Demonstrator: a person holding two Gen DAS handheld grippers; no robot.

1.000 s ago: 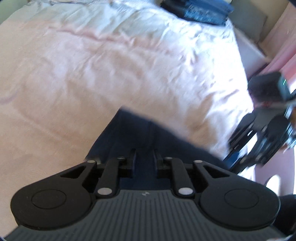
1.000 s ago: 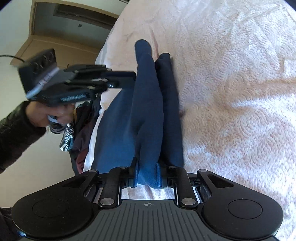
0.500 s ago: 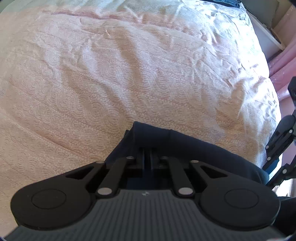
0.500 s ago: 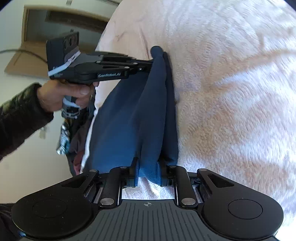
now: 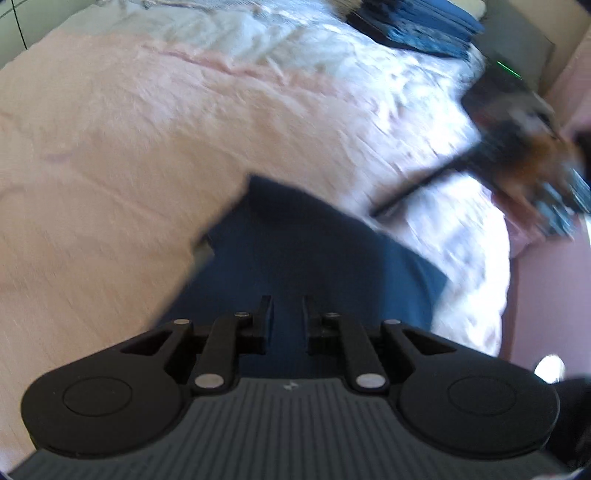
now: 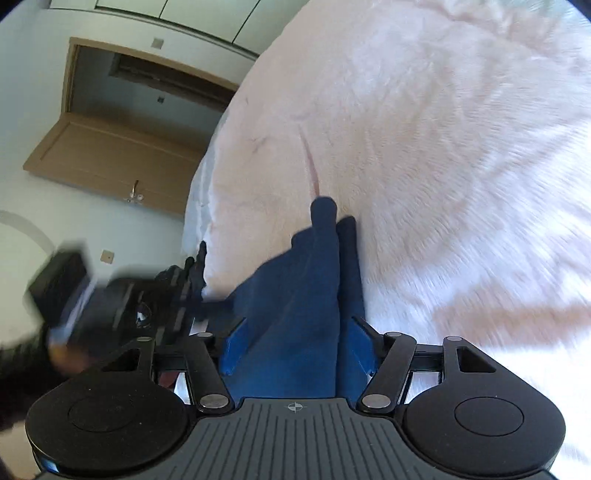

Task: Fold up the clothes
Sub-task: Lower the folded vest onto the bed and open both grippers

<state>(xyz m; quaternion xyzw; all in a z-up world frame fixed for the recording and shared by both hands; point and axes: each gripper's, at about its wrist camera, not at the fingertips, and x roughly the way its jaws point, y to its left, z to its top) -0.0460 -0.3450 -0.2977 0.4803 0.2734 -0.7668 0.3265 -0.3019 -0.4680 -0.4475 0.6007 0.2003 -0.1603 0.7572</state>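
Both feeds are smeared with motion blur, so fine detail is hard for me to read. On my left wrist feed the left tongs (image 5: pixel 284 319) show a narrow gap between the fingers, and the navy garment (image 5: pixel 306 258) fills that gap and spreads ahead of them; whether the pads actually pinch the cloth I cannot tell. The garment lies on the pink bedspread (image 5: pixel 110 147), near the bed's edge. The right tongs (image 5: pixel 517 147) appear there only as a dark blurred streak over the bedspread at the right, their fingertips lost in the blur.

On my right wrist feed the right tongs (image 6: pixel 295 343) stand wide apart, blue pads (image 6: pixel 232 345) well clear on either side of the navy garment (image 6: pixel 303 295), which runs between them in a folded ridge away across the pink bedspread (image 6: pixel 424 147). The left tongs (image 6: pixel 199 266) are a blur at the left, at the bed's edge. Beyond sit a wooden door (image 6: pixel 107 155) and, on the other feed, a stack of dark folded clothes (image 5: pixel 417 26) at the bed's far corner.
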